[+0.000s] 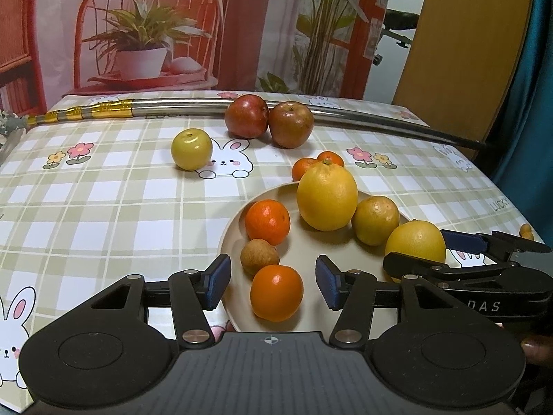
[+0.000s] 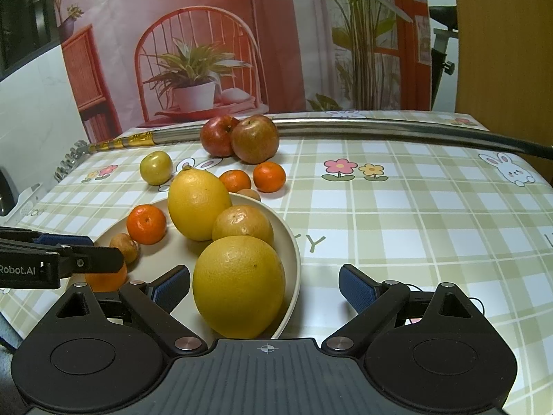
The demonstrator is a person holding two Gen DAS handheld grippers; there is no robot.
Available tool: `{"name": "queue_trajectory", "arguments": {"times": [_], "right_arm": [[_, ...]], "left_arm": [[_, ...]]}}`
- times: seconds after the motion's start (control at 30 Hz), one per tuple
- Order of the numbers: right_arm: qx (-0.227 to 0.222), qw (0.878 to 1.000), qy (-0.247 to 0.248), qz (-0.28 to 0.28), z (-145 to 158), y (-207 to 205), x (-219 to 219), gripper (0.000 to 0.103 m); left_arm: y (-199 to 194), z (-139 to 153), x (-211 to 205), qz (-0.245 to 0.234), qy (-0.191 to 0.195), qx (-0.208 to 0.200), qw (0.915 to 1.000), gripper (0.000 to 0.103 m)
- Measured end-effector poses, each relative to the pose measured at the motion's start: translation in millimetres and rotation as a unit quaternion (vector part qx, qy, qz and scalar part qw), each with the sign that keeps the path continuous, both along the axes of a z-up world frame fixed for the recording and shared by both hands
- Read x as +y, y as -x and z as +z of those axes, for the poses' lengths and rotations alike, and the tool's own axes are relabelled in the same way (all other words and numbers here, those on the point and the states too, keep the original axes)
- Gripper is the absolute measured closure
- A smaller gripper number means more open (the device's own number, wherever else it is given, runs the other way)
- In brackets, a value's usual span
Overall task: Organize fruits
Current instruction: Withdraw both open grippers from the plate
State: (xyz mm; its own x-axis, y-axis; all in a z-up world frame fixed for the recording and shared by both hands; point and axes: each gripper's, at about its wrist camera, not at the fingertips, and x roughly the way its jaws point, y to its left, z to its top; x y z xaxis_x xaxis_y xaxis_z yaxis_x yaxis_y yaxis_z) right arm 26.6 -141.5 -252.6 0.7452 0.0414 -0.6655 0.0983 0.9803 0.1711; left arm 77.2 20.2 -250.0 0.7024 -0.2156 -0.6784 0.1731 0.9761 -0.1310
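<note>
Left gripper [image 1: 273,282] part open, pads clear of the orange [image 1: 276,293] lying between them on the plate [image 1: 231,228]. Right gripper [image 2: 264,288] spread wide around the big yellow fruit [image 2: 238,285], not pinching it.

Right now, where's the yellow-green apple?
The yellow-green apple sits on the tablecloth, off the plate, far left in both wrist views, left of the two red apples and touching nothing.

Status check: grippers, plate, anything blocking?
Left gripper open around orange. Right gripper open at big citrus. Plate part-loaded. Nothing blocking.
</note>
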Motion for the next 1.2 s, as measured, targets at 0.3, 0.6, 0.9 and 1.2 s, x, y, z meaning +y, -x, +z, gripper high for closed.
{"name": "queue_trajectory", "arguments": {"times": [0.3, 0.6, 0.9, 1.2], "right_arm": [[-0.002, 1.000, -0.002, 0.001, 0.2, 0.3, 2.0, 0.012], [0.004, 1.000, -0.002, -0.002, -1.2, 0.1, 3.0, 0.012], [0.026, 1.000, 0.003, -0.001, -8.2, -2.9, 2.6, 0.002], [0.053, 0.998, 0.035, 0.006, -16.3, -7.5, 9.9, 0.000]], "left_arm": [[0.4, 1.2, 1.1, 0.007, -0.002, -0.003, 1.0000, 0.046], [0.7, 1.2, 1.9, 0.010, -0.001, -0.004, 0.9999, 0.046], [0.7, 1.2, 2.3, 0.010, -0.001, -0.003, 0.9999, 0.046], [0.4, 1.2, 3.5, 0.013, -0.001, -0.004, 0.9999, 0.046]]}}
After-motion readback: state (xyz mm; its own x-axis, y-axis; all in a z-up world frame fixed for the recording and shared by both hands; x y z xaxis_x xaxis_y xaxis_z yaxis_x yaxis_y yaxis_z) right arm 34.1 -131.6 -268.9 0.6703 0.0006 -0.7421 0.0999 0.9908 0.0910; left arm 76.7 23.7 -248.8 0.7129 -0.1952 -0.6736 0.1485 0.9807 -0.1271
